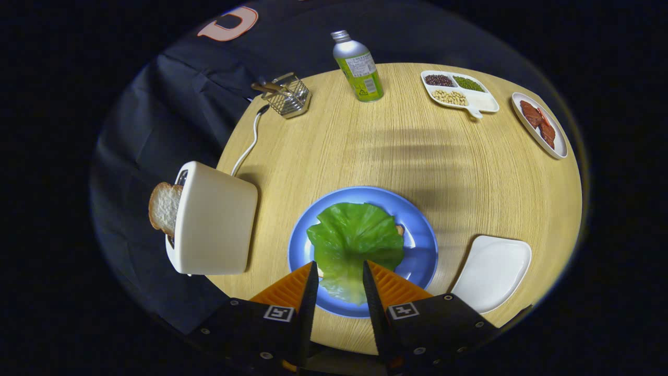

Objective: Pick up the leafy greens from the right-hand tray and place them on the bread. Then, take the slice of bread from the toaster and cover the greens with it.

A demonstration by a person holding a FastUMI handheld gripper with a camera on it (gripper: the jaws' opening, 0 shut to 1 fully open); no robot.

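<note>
Greens (355,237) lie spread on the plate (422,245), hiding nearly all the bread beneath; the tray (493,271) right of the plate sits emptied. Claw (336,271) hangs open above the plate's near edge, holding nothing. Remaining: the slice (164,208) in the toaster (214,219), left of the plate.

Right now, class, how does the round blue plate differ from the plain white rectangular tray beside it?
The round blue plate carries a green lettuce leaf; the white rectangular tray carries nothing. The plate lies just ahead of the open gripper, the tray off to its side. Both rest flat on the wooden table.
</note>
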